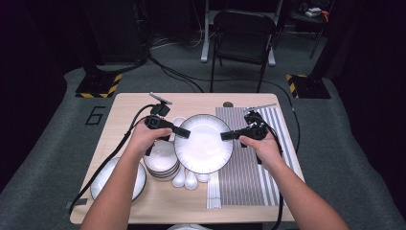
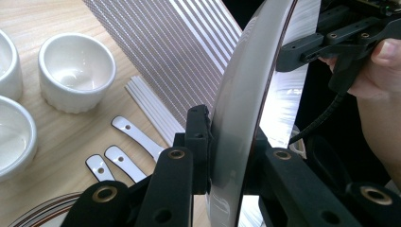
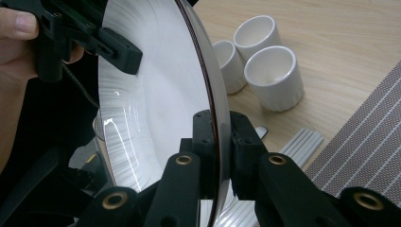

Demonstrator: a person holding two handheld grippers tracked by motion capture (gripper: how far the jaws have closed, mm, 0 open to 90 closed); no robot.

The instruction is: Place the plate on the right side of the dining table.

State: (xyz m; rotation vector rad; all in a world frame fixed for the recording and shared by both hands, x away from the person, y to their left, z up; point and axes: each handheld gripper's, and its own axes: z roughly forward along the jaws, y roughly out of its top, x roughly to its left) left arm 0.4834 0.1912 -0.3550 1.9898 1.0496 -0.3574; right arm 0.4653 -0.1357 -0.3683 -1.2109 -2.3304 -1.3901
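Note:
A large white plate (image 1: 203, 143) with a dark rim hangs above the middle of the table, tilted, held from both sides. My left gripper (image 1: 184, 133) is shut on its left rim and my right gripper (image 1: 225, 136) is shut on its right rim. In the left gripper view the plate's edge (image 2: 236, 104) runs up between my left gripper's (image 2: 227, 142) pads, with the right gripper (image 2: 302, 52) clamped on it farther off. In the right gripper view the plate's white face (image 3: 156, 94) fills the left, my right gripper (image 3: 220, 137) pinches its rim, and the left gripper (image 3: 118, 52) bites the far edge.
Under and left of the plate stand a stack of bowls (image 1: 162, 158), white spoons (image 1: 186, 178) and a second rimmed plate (image 1: 103, 179). Small white cups (image 3: 274, 75) sit near the back. A striped placemat (image 1: 258, 163) covers the right side, with white chopsticks (image 1: 214, 189) at its left edge.

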